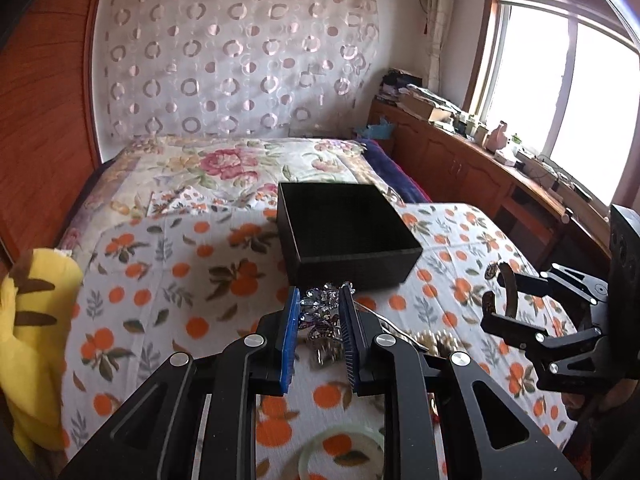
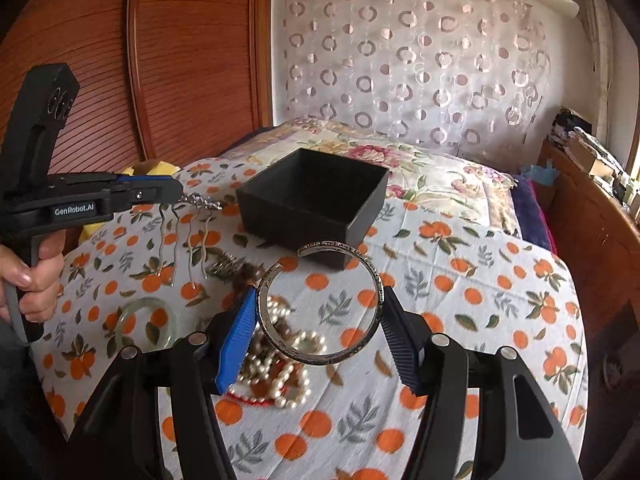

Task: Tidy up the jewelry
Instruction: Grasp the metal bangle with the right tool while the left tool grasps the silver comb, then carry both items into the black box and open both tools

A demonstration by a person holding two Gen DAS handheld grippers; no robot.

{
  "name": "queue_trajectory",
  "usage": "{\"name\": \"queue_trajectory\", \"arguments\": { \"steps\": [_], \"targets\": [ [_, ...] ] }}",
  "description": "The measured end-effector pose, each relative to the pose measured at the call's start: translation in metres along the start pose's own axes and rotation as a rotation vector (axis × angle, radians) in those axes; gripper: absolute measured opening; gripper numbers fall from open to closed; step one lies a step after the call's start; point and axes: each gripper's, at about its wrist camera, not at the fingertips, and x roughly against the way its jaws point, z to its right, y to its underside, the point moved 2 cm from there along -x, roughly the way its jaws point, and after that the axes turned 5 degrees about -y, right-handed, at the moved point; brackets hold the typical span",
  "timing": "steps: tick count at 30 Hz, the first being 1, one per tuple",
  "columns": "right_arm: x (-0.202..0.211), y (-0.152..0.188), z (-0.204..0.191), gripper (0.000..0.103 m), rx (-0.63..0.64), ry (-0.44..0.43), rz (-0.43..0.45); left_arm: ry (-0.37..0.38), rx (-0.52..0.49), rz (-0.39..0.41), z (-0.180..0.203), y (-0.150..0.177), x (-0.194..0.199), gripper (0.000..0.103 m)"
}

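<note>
- Pads of the left gripper [image 1: 319,312] pinch a hair comb [image 2: 188,224] by its sparkly top; jaws narrow, the wavy prongs hanging free above the cloth.
- Right gripper [image 2: 320,316] clamps an open silver cuff [image 2: 340,308] across its width, one pad on each side, the cuff's gap facing away toward the box.
- Box [image 2: 316,196] sits just beyond both grippers, open and, as far as its dark inside shows, empty.
- Pearls [image 2: 280,364] lie heaped on the cloth [image 2: 460,320] under the cuff; a pale bangle [image 2: 148,322] rests nearer the person's hand [image 2: 34,276].
- Risks (my judgement): the long prongs could catch the box rim and twist the comb out of its small grip; the springy cuff, squeezed across its opening, could flex and pop loose; both grippers heading for one box could collide.
</note>
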Motion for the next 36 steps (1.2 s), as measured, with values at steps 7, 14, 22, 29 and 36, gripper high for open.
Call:
{"name": "queue_trajectory", "arguments": {
  "steps": [7,14,22,29,36],
  "targets": [
    [-0.008,-0.017,0.012,0.063,-0.001,0.026,0.006,-0.018,-0.004,0.032,0.003,-0.029,-0.009,0.018],
    [-0.022,-0.033,0.021,0.063,-0.006,0.042,0.004,-0.043,-0.008,0.042,0.008,-0.053,-0.034,0.018],
    [-0.036,-0.052,0.031,0.063,0.002,0.064,-0.009,-0.071,-0.002,0.026,0.012,-0.068,-0.072,0.019],
    [-0.055,-0.066,0.029,0.063,0.010,0.042,-0.015,-0.068,0.012,0.027,0.006,-0.069,-0.073,0.029],
    [-0.086,-0.075,0.023,0.063,0.010,-0.001,-0.023,-0.099,0.001,0.030,-0.013,-0.052,-0.043,0.032]
  ]
}}
